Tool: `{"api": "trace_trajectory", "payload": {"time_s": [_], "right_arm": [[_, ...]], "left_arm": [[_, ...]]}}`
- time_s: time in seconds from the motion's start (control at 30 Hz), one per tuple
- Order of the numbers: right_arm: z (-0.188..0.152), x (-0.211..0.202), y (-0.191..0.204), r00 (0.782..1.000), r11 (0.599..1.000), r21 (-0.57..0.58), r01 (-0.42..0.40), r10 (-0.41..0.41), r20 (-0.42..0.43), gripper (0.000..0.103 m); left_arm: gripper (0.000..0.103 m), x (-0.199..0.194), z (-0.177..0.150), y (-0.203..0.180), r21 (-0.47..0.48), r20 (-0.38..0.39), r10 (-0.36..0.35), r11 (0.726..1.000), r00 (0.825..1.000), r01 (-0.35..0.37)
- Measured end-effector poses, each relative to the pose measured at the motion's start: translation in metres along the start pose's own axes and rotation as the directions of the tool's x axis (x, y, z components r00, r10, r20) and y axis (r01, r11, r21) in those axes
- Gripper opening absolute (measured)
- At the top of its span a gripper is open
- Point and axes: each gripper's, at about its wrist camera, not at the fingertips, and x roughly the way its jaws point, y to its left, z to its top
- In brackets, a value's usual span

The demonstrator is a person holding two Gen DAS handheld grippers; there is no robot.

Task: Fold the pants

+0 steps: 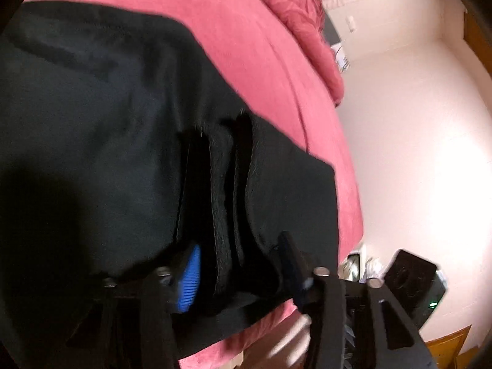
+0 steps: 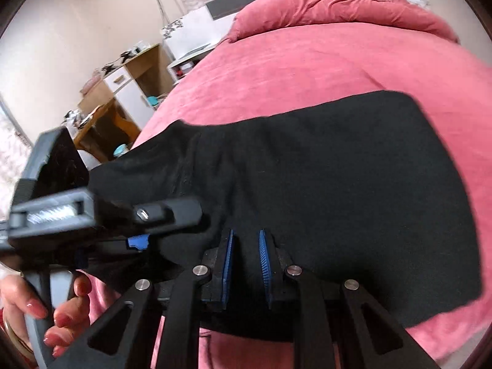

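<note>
Left wrist view: we look down along the left gripper (image 1: pixel 243 273) from close above the black pants (image 1: pixel 107 153), toward the bed's side edge and the pale floor (image 1: pixel 415 169).
Right wrist view: we look down along the right gripper (image 2: pixel 247 264), close over the pants (image 2: pixel 353 169), facing the headboard end and the desk (image 2: pixel 135 80).
Shared: we see the pants, the red bedcover (image 2: pixel 292 67) and the left gripper (image 2: pixel 92 215) in both.
</note>
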Motion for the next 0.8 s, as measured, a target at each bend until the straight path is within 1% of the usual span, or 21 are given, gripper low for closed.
{"api": "trace_trajectory", "payload": {"time_s": [0.03,0.07,0.1,0.13,0.2,0.27,0.3,0.33,0.4,0.47,0.53,0.6,0.67,0.7,0.73,0.77,0.8], "right_arm": [[0.001,-0.007,-0.003,1.0,1.0,0.013,0.012,-0.012,0.015,0.019],[0.003,-0.017,-0.011,0.999,0.999,0.034,0.035,-0.036,0.04,0.019],[0.005,-0.024,-0.019,0.996,0.996,0.048,0.069,-0.071,0.054,0.019],[0.006,-0.029,-0.027,0.991,0.992,0.064,0.113,-0.117,0.06,0.019],[0.012,-0.034,-0.047,0.98,0.977,0.1,0.19,-0.196,0.048,0.018],[0.014,-0.035,-0.064,0.966,0.958,0.137,0.253,-0.259,0.027,0.017],[0.015,-0.034,-0.072,0.962,0.95,0.159,0.269,-0.274,0.005,0.017],[0.017,-0.034,-0.076,0.962,0.947,0.175,0.269,-0.273,-0.004,0.016],[0.018,-0.035,-0.077,0.964,0.946,0.195,0.259,-0.264,0.0,0.016],[0.018,-0.037,-0.074,0.956,0.942,0.169,0.289,-0.295,0.012,0.017],[0.017,-0.032,-0.068,0.947,0.94,0.126,0.317,-0.32,0.007,0.017],[0.015,-0.032,-0.071,0.943,0.938,0.102,0.331,-0.332,-0.004,0.017],[0.012,-0.03,-0.073,0.942,0.938,0.088,0.334,-0.335,-0.007,0.017],[0.011,-0.029,-0.073,0.941,0.938,0.076,0.337,-0.338,-0.006,0.017],[0.012,-0.027,-0.072,0.94,0.938,0.064,0.34,-0.341,-0.005,0.017],[0.012,-0.025,-0.071,0.938,0.937,0.05,0.347,-0.347,-0.004,0.017],[0.01,-0.026,-0.07,0.937,0.936,0.045,0.35,-0.35,-0.003,0.017]], "left_arm": [[0.024,0.003,0.0,-0.003,0.019,0.003,0.033,0.999,0.999,-0.033],[0.023,0.004,0.0,-0.004,0.035,0.006,0.045,0.998,0.999,-0.045],[0.022,0.004,0.0,-0.006,0.056,0.014,0.041,0.998,0.999,-0.041],[0.019,0.004,-0.001,-0.008,0.069,0.024,0.039,0.997,0.999,-0.04],[0.016,0.001,-0.001,-0.01,0.075,0.036,0.026,0.997,0.999,-0.028],[0.014,-0.004,0.0,-0.009,0.049,0.04,-0.017,0.999,0.999,0.015],[0.014,-0.009,0.003,-0.014,0.039,0.044,-0.061,0.997,0.997,0.059],[0.013,-0.015,0.005,-0.02,0.048,0.051,-0.09,0.995,0.995,0.088],[0.012,-0.029,0.006,-0.04,0.123,0.073,-0.11,0.987,0.991,0.1],[0.012,-0.039,0.001,-0.052,0.194,0.094,-0.1,0.978,0.991,0.08],[0.012,-0.037,-0.005,-0.051,0.227,0.099,-0.048,0.974,0.994,0.024],[0.012,-0.027,-0.01,-0.037,0.213,0.081,0.018,0.976,0.997,-0.035],[0.012,-0.01,-0.017,-0.019,0.177,0.065,0.063,0.982,0.996,-0.073],[0.013,-0.005,-0.018,-0.012,0.167,0.065,0.074,0.982,0.995,-0.084],[0.013,-0.002,-0.021,-0.004,0.157,0.071,0.063,0.985,0.995,-0.073],[0.014,0.001,-0.021,0.003,0.147,0.086,0.036,0.988,0.996,-0.048],[0.016,0.002,-0.024,0.004,0.147,0.092,0.03,0.988,0.995,-0.044]]}}
